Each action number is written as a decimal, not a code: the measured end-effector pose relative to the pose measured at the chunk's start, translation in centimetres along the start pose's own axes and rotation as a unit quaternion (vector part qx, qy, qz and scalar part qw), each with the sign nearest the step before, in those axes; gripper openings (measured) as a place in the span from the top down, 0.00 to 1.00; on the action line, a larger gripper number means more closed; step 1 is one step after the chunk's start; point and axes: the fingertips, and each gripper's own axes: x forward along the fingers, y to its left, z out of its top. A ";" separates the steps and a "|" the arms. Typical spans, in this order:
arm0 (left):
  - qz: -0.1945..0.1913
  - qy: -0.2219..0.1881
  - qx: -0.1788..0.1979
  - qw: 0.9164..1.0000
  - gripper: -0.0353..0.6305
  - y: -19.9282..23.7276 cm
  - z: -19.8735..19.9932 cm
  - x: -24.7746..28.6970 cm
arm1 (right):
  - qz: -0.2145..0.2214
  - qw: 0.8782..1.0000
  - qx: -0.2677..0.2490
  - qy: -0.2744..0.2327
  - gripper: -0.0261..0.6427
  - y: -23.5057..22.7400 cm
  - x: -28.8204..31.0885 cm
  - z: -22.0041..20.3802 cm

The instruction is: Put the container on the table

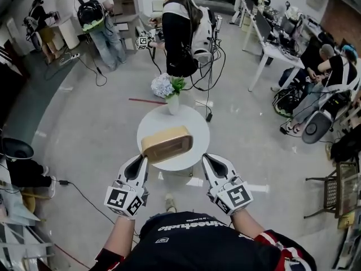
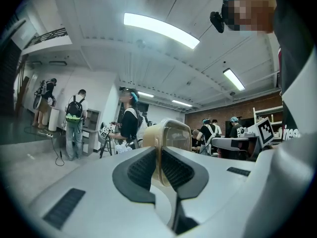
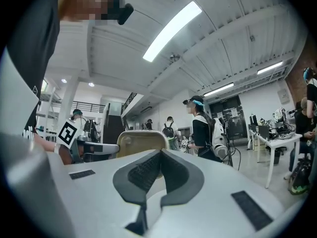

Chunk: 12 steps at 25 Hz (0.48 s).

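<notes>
A tan container (image 1: pixel 166 143) with a clear lid hangs level between my two grippers, over the near part of a small round white table (image 1: pixel 194 123). My left gripper (image 1: pixel 141 158) is shut on its left end. In the left gripper view the container's thin wall (image 2: pixel 173 133) runs between the ribbed pads of that gripper (image 2: pixel 159 155). My right gripper (image 1: pixel 206 158) is at the right end. In the right gripper view its jaws (image 3: pixel 159 155) are closed at the tip on the rim of the container (image 3: pixel 133 140).
A white vase of flowers (image 1: pixel 169 92) stands on the table's far edge. Just beyond it a person with a backpack (image 1: pixel 179 33) is standing. Desks (image 1: pixel 271 49) and seated people (image 1: pixel 333 72) fill the right side. A black cable (image 1: pixel 84 199) trails over the floor at left.
</notes>
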 end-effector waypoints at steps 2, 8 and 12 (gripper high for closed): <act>-0.008 0.002 0.000 1.000 0.88 1.1 0.2 1.0 | -0.006 1.000 0.000 0.001 0.95 -0.5 1.4 0.2; -0.031 0.002 -0.003 1.000 0.88 5.6 0.5 2.6 | -0.025 1.000 -0.007 0.000 0.95 -0.2 5.7 0.0; -0.049 0.005 -0.002 0.999 0.88 7.4 1.1 4.4 | -0.038 0.999 -0.011 0.000 0.95 -0.7 8.2 0.4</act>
